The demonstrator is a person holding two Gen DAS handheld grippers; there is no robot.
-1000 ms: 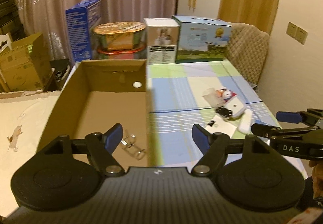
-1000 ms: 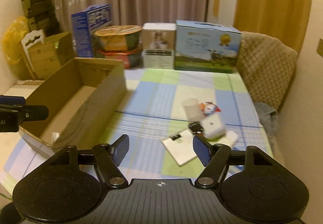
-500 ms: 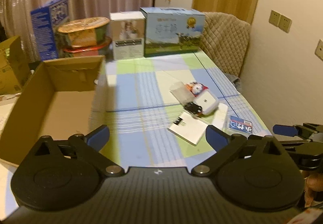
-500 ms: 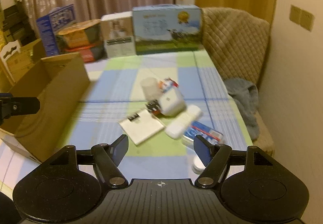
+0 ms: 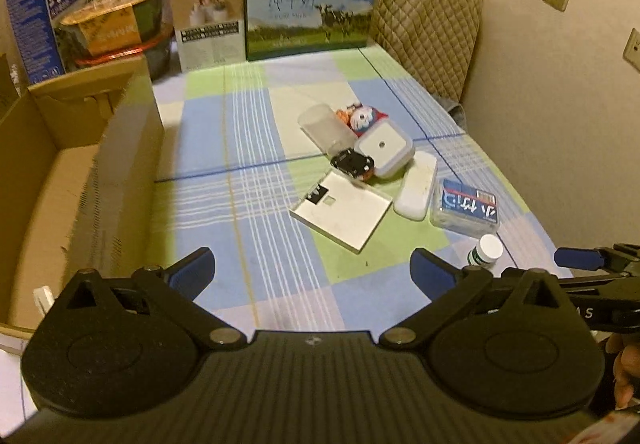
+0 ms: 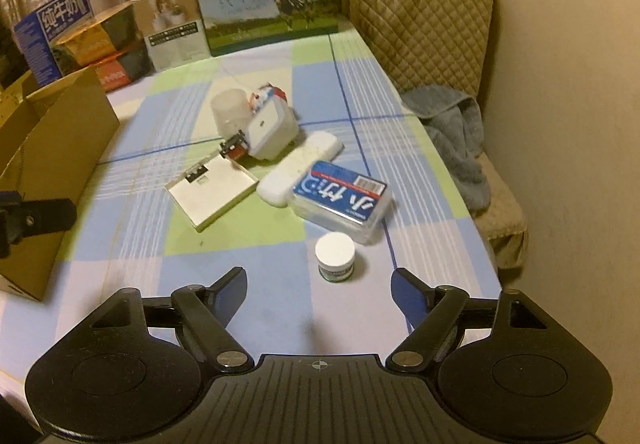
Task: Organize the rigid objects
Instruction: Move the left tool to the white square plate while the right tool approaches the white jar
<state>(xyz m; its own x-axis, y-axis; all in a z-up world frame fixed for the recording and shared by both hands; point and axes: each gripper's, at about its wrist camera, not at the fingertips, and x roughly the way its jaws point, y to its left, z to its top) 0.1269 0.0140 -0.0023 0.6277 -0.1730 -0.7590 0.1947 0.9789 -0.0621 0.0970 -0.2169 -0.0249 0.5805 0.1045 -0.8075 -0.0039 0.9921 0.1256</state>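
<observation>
A cluster of small rigid items lies on the checked tablecloth: a flat white box (image 5: pixel 342 208) (image 6: pixel 212 192), a white oblong case (image 5: pixel 416 186) (image 6: pixel 298 166), a blue-labelled clear box (image 5: pixel 466 206) (image 6: pixel 340 198), a small white-capped bottle (image 6: pixel 335 256) (image 5: pixel 485 252), a square white container (image 5: pixel 384 150) (image 6: pixel 270 130), a toy car (image 5: pixel 353 163) and a clear cup (image 5: pixel 322 124). An open cardboard box (image 5: pixel 120 148) (image 6: pixel 52 148) stands at the left. My left gripper (image 5: pixel 312 270) is open and empty. My right gripper (image 6: pixel 318 288) is open and empty, just short of the bottle.
Milk cartons (image 5: pixel 308 6), a white box (image 5: pixel 208 24) and stacked noodle bowls (image 5: pixel 116 24) line the far edge. A quilted chair (image 6: pixel 416 16) with a grey towel (image 6: pixel 456 124) stands at the right by the wall.
Both views have swung right from the cardboard box toward the item cluster. The left gripper's jaws have opened wider. The bottle and blue-labelled box have come into view.
</observation>
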